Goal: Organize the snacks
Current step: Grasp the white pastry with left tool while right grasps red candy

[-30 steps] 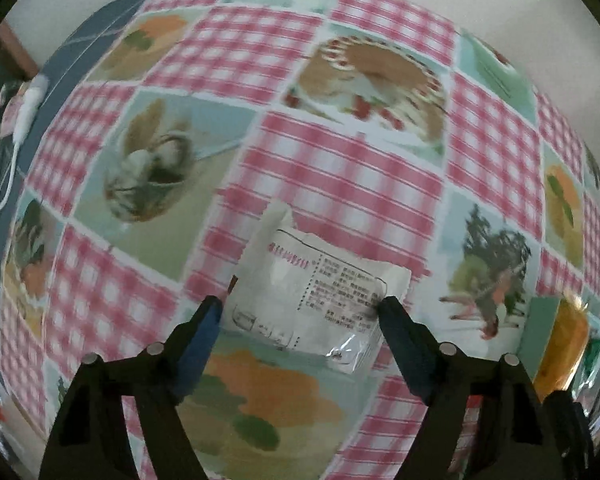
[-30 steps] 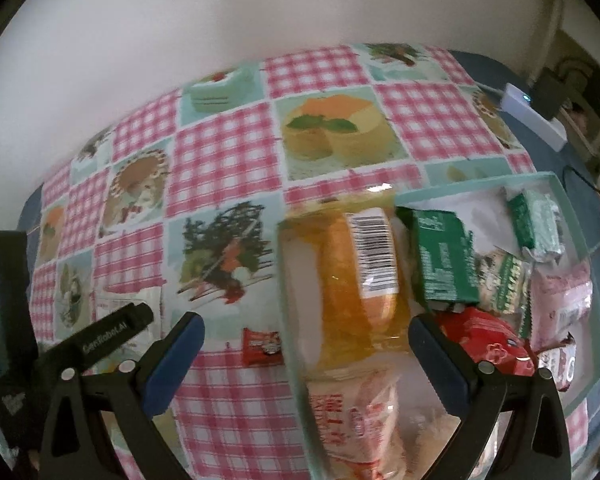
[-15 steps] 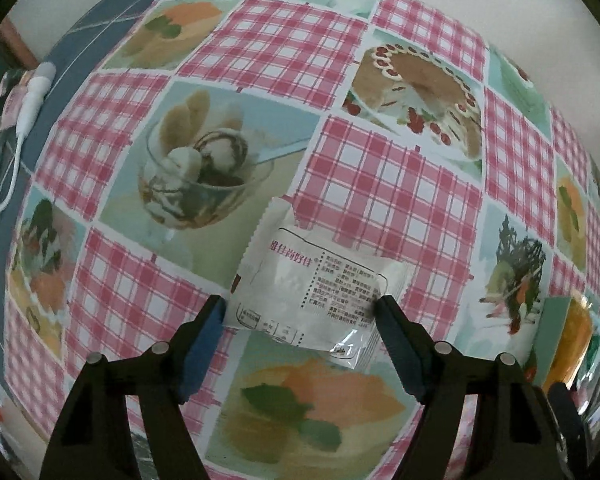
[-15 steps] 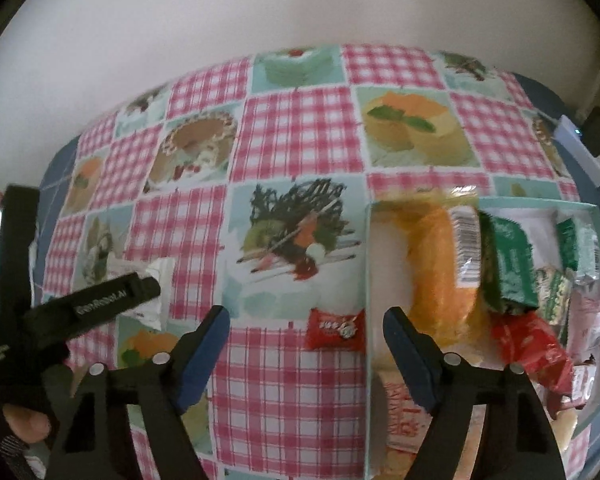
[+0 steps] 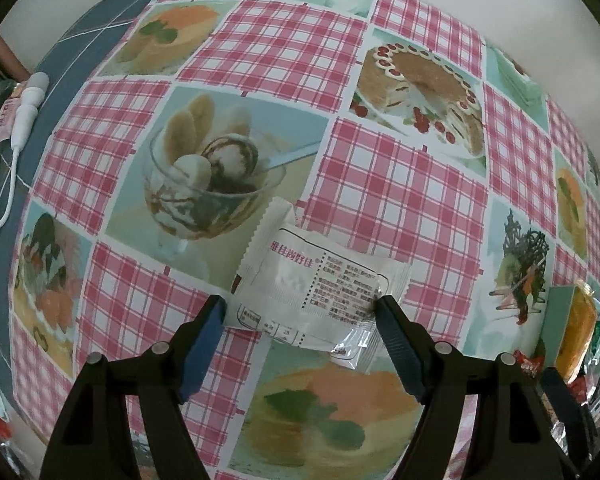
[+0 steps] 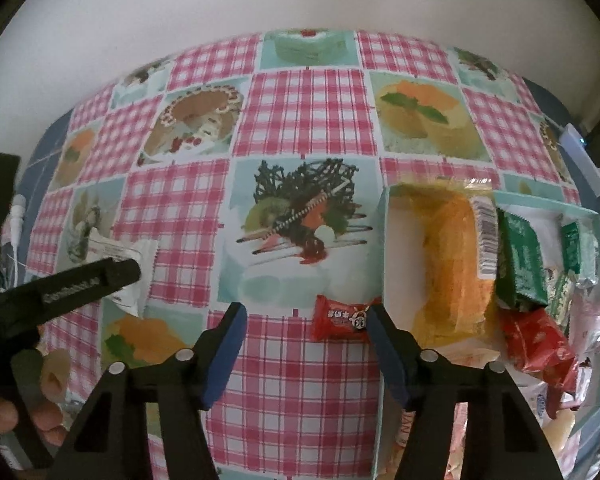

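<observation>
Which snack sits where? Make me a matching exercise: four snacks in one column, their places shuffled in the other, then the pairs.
Things
1. white packet
2. red candy
3. orange packet
4. green packet

Places
A. in the box, along the wall nearest the red candy
B. on the tablecloth, just outside the box
C. between the fingers of the left gripper
D. in the box, on the far side of the orange packet from the red candy

Pairs: 1-C, 2-B, 3-A, 4-D
</observation>
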A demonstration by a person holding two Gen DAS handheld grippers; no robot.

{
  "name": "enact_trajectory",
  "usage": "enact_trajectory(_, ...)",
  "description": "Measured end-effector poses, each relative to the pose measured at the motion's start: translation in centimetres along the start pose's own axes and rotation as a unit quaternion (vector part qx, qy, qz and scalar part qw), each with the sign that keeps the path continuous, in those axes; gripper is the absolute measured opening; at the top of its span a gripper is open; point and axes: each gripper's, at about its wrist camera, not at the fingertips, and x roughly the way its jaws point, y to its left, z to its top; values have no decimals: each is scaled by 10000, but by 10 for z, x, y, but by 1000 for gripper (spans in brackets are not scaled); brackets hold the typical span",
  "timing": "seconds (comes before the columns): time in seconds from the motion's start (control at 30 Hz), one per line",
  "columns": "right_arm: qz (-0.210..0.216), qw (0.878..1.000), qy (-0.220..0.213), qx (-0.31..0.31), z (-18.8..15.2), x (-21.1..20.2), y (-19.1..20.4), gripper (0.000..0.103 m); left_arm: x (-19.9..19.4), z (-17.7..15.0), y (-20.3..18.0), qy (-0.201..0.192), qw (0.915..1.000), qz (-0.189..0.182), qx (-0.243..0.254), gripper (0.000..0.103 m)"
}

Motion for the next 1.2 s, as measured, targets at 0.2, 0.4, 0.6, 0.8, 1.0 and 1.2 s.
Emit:
enact_trajectory(0.2, 2, 9999, 95, 56, -2, 10, 2, 63, -2, -1, 4, -4, 10000, -11, -18, 78)
enact_trajectory(0.4, 144, 9995, 232, 179, -3, 20, 5, 58, -6, -2, 3, -8, 10000, -5, -28, 78)
enact_trajectory(0.6, 147, 9992, 162, 343, -3, 20, 4, 56, -2, -1, 6, -12, 10000, 3, -35, 78)
enact_trajectory(0.8, 271, 9980, 91, 560, 1, 17, -4, 56, -2, -1, 6, -17, 10000, 6, -27, 78)
enact_trajectory(1.0, 147, 9988, 14, 475, 5, 21, 0, 56, 1, 1, 13, -23, 10000, 23, -18, 78)
enact_trajectory(1.2, -62, 9992, -59, 403, 4, 29, 8, 45, 8, 5, 19, -65, 9999, 92, 17, 78)
